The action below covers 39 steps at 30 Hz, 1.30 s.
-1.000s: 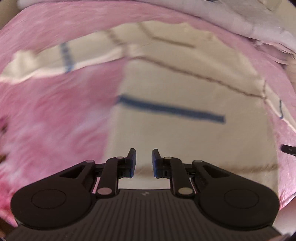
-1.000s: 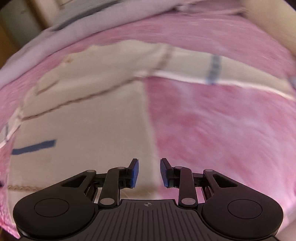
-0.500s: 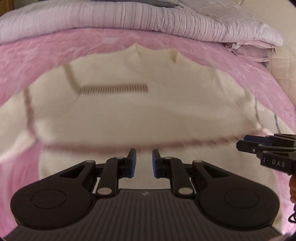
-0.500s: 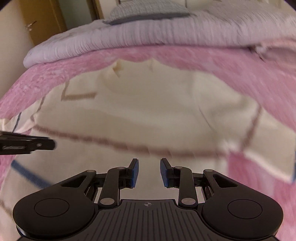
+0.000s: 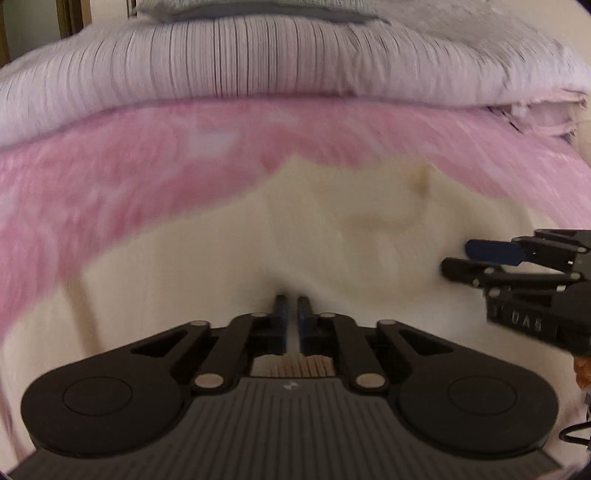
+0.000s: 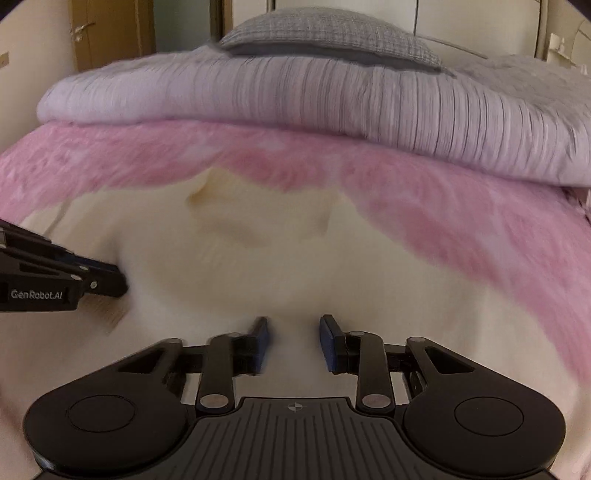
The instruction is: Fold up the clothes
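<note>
The cream garment is lying spread on the pink blanket, nearer the cameras than the folded lavender quilt that is resting along the blanket's far side. The left gripper is pinching the garment: its blue-padded fingers are drawn nearly together with a ridge of cream cloth caught between them, and the fabric is puckering just beyond the tips. The left wrist view is also showing a strip of brown ribbed trim behind those fingers, which the right wrist view is not showing. The right gripper is sitting low over the garment with its fingers standing well apart and nothing between them. The right wrist view alone is showing the grey pillow lying on top of the quilt, and a wooden door beyond the quilt to the left. Each camera is catching the other gripper at the edge of its frame, both over the garment.
</note>
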Each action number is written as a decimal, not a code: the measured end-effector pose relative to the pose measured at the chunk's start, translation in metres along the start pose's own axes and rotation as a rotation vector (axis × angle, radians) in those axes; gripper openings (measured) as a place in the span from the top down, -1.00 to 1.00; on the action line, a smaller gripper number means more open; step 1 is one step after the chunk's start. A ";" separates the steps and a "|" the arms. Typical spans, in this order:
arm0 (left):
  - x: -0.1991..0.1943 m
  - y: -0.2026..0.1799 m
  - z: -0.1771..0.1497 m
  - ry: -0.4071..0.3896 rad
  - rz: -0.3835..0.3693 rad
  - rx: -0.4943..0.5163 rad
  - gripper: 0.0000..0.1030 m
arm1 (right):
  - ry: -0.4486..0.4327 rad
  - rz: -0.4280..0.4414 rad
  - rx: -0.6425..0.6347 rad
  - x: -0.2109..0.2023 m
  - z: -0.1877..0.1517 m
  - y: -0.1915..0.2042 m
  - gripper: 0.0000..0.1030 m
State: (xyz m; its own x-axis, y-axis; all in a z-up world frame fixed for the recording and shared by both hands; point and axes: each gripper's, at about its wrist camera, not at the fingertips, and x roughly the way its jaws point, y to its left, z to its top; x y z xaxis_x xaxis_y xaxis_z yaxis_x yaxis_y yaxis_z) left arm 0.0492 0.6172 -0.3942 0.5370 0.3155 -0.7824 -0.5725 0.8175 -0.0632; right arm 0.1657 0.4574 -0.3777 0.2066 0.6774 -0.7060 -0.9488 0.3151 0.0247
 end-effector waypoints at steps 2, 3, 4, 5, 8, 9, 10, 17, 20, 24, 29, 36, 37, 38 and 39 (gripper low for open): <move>0.010 0.005 0.018 -0.018 0.014 -0.010 0.95 | -0.007 -0.037 0.058 0.018 0.014 -0.016 0.39; 0.008 0.009 0.022 -0.024 0.021 -0.016 0.95 | -0.010 -0.036 0.098 0.025 0.022 -0.025 0.39; 0.006 0.012 0.027 -0.030 0.028 -0.022 0.94 | -0.009 -0.029 0.127 0.027 0.027 -0.032 0.39; 0.005 0.016 0.032 -0.036 0.035 -0.029 0.94 | -0.005 -0.017 0.148 0.025 0.031 -0.038 0.39; -0.015 0.024 0.031 -0.056 0.043 -0.031 0.91 | -0.024 -0.008 0.163 0.005 0.030 -0.050 0.39; -0.025 0.026 0.024 -0.055 0.043 -0.022 0.90 | -0.025 -0.004 0.148 -0.006 0.023 -0.051 0.39; -0.034 0.027 0.014 -0.049 0.042 -0.009 0.88 | -0.019 0.009 0.133 -0.016 0.016 -0.051 0.39; -0.018 0.034 -0.001 -0.021 0.128 0.025 0.81 | -0.007 -0.104 0.049 0.000 -0.017 -0.057 0.39; -0.023 0.043 0.008 -0.050 0.144 -0.037 0.81 | -0.018 -0.156 0.138 0.004 0.000 -0.068 0.39; -0.060 0.041 -0.013 -0.051 0.153 -0.051 0.80 | -0.010 -0.176 0.181 -0.026 -0.005 -0.067 0.39; -0.109 0.024 -0.082 0.022 0.162 -0.009 0.80 | 0.096 -0.168 0.174 -0.083 -0.060 -0.043 0.39; -0.187 0.005 -0.198 0.084 0.226 -0.054 0.80 | 0.184 -0.210 0.144 -0.185 -0.169 0.011 0.39; -0.200 0.003 -0.210 0.094 0.231 -0.073 0.80 | 0.185 -0.213 0.139 -0.199 -0.182 0.018 0.39; -0.213 0.002 -0.222 0.104 0.235 -0.093 0.79 | 0.178 -0.214 0.131 -0.212 -0.193 0.024 0.39; -0.225 0.000 -0.234 0.114 0.239 -0.114 0.80 | 0.183 -0.213 0.121 -0.226 -0.204 0.031 0.39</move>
State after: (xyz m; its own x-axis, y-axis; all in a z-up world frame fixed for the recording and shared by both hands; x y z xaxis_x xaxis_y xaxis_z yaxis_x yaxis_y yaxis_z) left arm -0.2170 0.4332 -0.3630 0.3092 0.4315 -0.8474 -0.7437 0.6651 0.0673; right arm 0.0412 0.1786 -0.3613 0.3404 0.4601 -0.8200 -0.8511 0.5215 -0.0607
